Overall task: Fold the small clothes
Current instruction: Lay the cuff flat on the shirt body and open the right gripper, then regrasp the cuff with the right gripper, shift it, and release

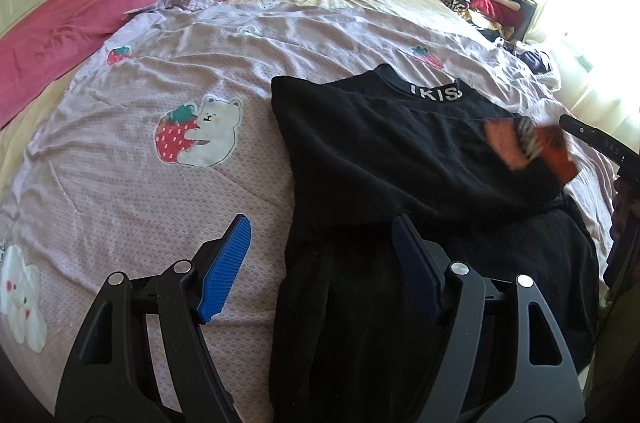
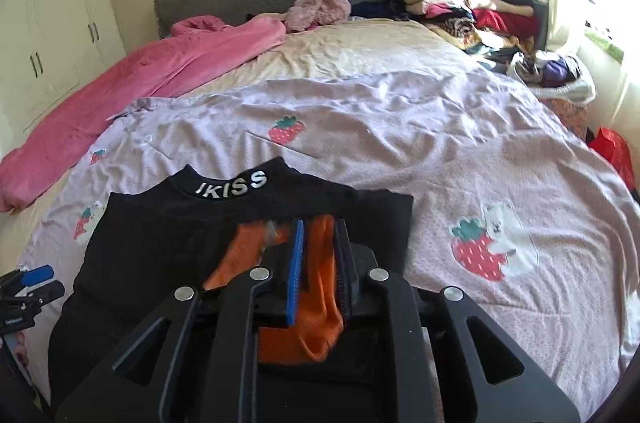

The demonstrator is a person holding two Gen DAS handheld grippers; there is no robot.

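Orange cloth (image 2: 316, 303) pinched narrow in right gripper (image 2: 320, 243), over black top (image 2: 160, 255) on bed (image 2: 440, 143). Left gripper (image 1: 320, 243) wide, empty, astride top's left edge; collar far end.

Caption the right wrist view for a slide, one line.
Right gripper holding an orange garment between its pads above a folded black top on a strawberry-print bedspread.
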